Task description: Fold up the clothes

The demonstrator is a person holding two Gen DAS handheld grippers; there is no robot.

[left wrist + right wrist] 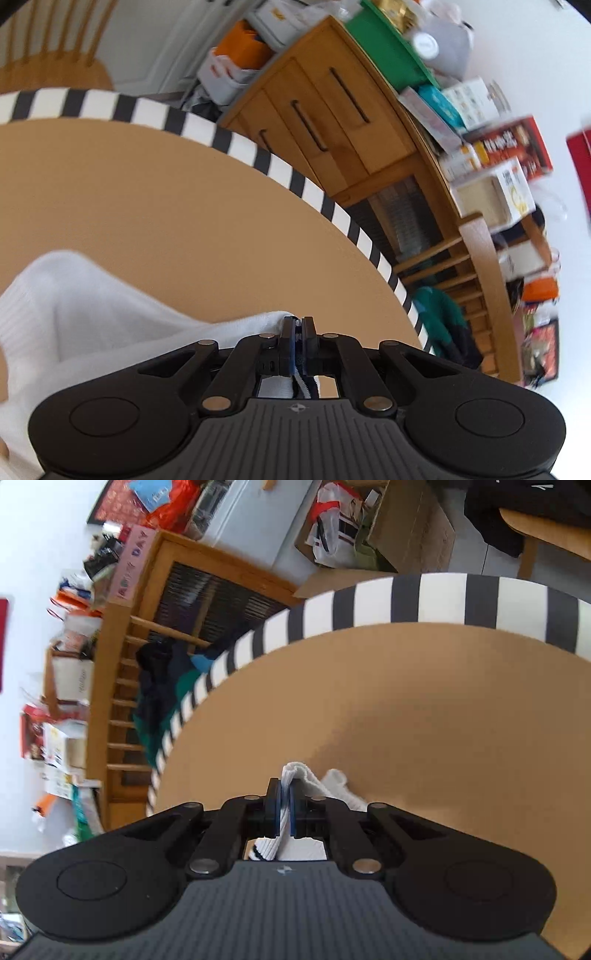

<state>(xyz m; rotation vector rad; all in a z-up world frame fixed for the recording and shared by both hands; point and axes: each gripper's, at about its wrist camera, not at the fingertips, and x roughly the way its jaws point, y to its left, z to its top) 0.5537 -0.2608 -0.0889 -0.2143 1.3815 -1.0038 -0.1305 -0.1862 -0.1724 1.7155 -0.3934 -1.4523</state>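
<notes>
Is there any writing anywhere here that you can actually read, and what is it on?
"DAY": on the pink sign leaning on the wooden cabinet; the word before it is too blurred.
Red box on the cabinet top: print blurred, unreadable.
White boxes: marks too blurred.

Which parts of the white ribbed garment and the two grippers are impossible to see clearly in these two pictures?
- Left wrist view: the white ribbed garment runs off the left edge, and the left gripper body covers its lower part; its type is unclear.
- Right wrist view: the right gripper hides most of the garment; only a pinched fold shows.
- Boxes on the wooden sideboard: labels blurred.
</notes>
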